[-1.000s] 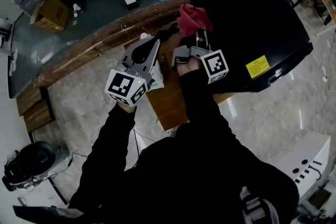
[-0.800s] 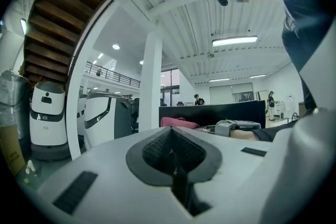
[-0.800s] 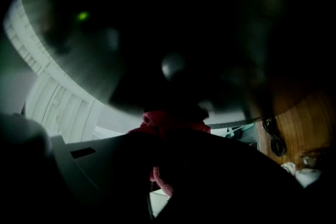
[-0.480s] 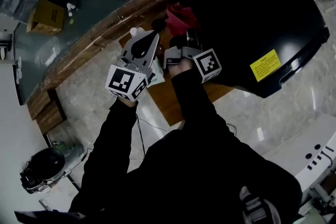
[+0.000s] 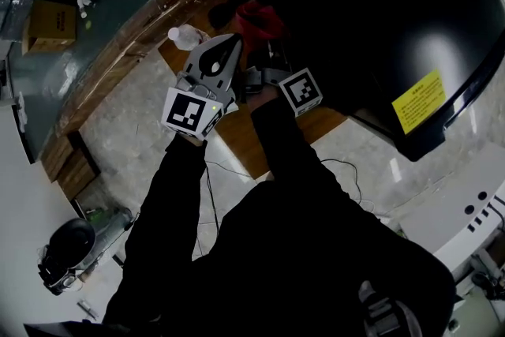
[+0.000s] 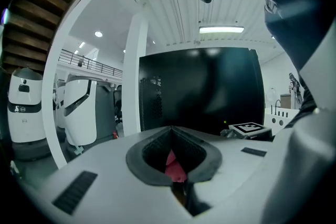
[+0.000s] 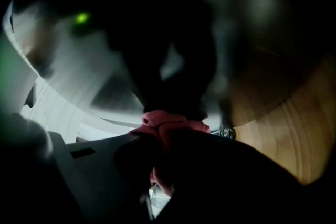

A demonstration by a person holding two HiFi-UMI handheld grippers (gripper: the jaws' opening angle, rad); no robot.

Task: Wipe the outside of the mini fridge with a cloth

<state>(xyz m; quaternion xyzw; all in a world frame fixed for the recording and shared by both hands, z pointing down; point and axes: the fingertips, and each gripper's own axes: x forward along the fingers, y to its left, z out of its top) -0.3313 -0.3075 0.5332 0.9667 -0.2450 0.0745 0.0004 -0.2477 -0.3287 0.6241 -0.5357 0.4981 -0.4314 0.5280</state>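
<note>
1. Seen from above, a person in black sleeves held a gripper in each hand over a wooden desk (image 5: 251, 144).
2. The black mini fridge (image 5: 379, 4) filled the upper right, with a yellow label (image 5: 418, 100) on it.
3. The right gripper (image 5: 264, 42) pinched a bunched red-pink cloth (image 5: 256, 18) right at the fridge's left edge.
4. The left gripper (image 5: 230, 45) sat just beside the right one, with its jaws pressed together on nothing.
5. In the left gripper view, the fridge's dark face stood ahead, and a bit of pink showed through the hollow between the pads (image 6: 157, 152).
</note>
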